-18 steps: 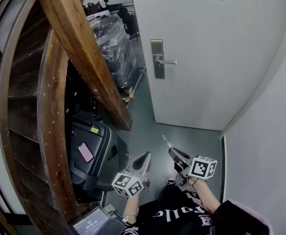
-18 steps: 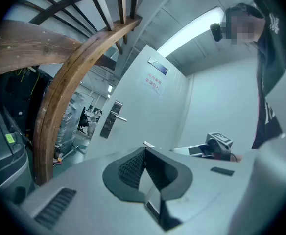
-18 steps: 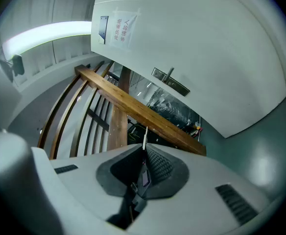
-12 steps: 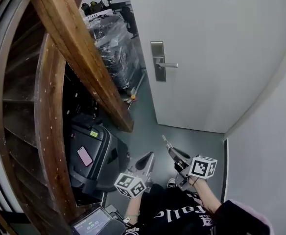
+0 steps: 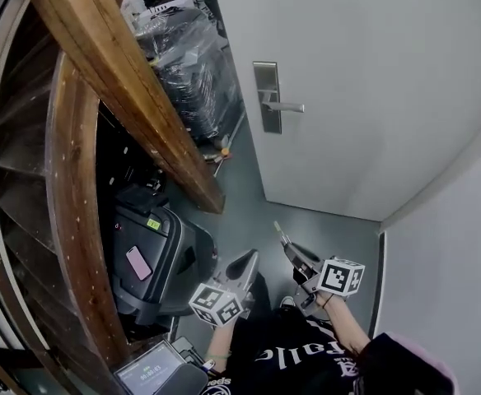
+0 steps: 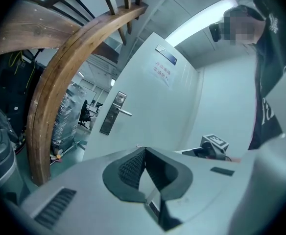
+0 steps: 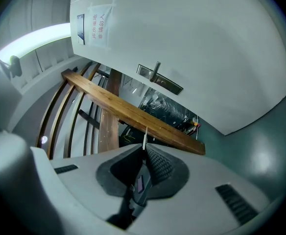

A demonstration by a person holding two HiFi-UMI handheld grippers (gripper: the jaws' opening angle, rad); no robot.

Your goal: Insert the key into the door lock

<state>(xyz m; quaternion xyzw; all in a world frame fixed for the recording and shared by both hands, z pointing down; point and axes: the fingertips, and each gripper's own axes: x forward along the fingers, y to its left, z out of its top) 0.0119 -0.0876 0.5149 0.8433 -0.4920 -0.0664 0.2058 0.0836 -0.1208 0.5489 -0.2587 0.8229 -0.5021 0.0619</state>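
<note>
Left tool (image 5: 249, 259) closed on nothing, right tool (image 5: 290, 249) pinching the key (image 5: 281, 233), both low

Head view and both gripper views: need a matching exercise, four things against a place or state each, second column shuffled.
1. key
2. left gripper
3. door handle
4. pink phone

A. lying flat on the dark case
B. clamped in the right gripper, tip sticking out
C. mounted on the white door
D. jaws together, nothing between them

Pairs: 1-B, 2-D, 3-C, 4-A
</note>
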